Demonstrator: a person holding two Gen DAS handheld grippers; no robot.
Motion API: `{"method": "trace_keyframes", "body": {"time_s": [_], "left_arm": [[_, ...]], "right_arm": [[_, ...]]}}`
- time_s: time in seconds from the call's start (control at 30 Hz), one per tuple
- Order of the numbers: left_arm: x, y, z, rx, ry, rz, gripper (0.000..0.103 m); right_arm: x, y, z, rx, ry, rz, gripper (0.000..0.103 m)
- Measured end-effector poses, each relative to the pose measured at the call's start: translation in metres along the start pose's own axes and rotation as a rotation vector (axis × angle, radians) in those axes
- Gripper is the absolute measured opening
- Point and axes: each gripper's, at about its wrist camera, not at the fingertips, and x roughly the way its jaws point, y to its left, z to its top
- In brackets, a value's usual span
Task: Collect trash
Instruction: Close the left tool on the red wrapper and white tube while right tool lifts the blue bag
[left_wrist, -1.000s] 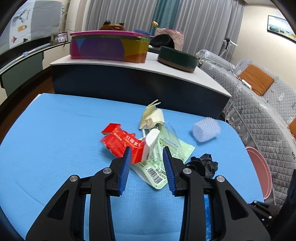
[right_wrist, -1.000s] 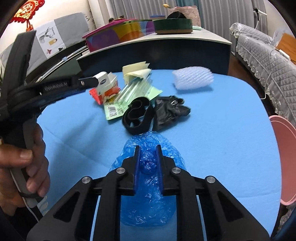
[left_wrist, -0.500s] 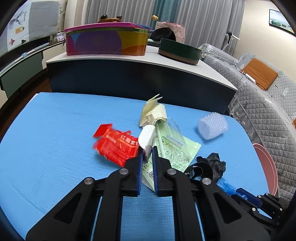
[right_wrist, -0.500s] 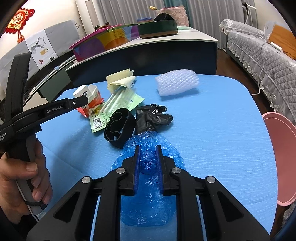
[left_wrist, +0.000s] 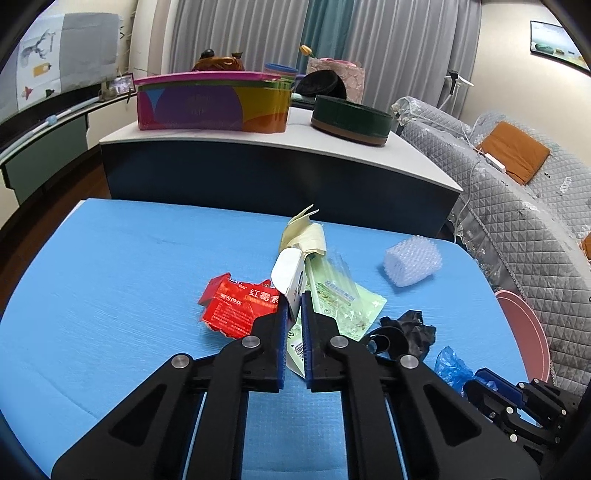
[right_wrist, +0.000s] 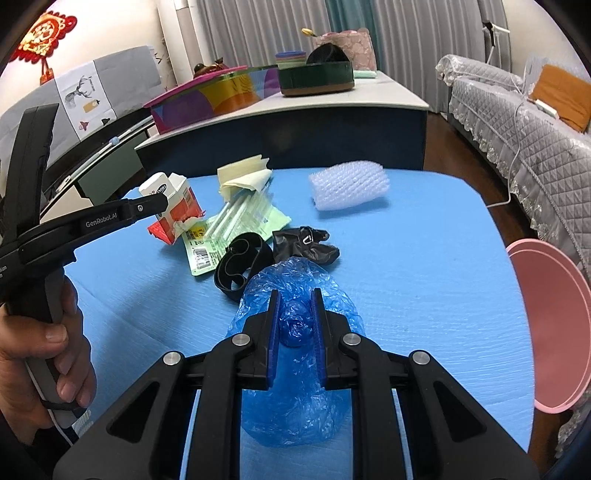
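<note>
The small white carton (left_wrist: 290, 275) stands near the middle of the blue table (left_wrist: 110, 266), pinched between the fingers of the left claw (left_wrist: 294, 306), which is clenched on its lower edge. Touching the carton on its left lies a red wrapper (left_wrist: 236, 306). A green packet (left_wrist: 343, 302) with a barcode spreads out just to the carton's right, partly under clear plastic tubes, and a folded yellow paper (left_wrist: 304, 236) sits just behind the carton. A roll of white bubble wrap (left_wrist: 412, 260) rests well to the carton's right, apart from the pile.

In front of the green packet, nearer the right claw, lie a black band (right_wrist: 240, 264) and a crumpled black glove (right_wrist: 306, 245), side by side. The right claw (right_wrist: 295, 321) is clenched on a bunched blue plastic bag (right_wrist: 295, 369), which spreads over the table beneath its fingers, close to the band and glove. A pink basin (right_wrist: 550, 325) sits off the table's right edge, far from the carton.
</note>
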Motion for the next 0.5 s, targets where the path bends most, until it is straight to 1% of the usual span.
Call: {"method": "trace_keyframes", "body": {"time_s": [0.5], "left_arm": [[-0.031,-0.005,-0.003,-0.002,-0.036,-0.024,0.007]], "right_arm": [[-0.035,0.0,0.004,-0.017,-0.065,-0.049,0.016]]}}
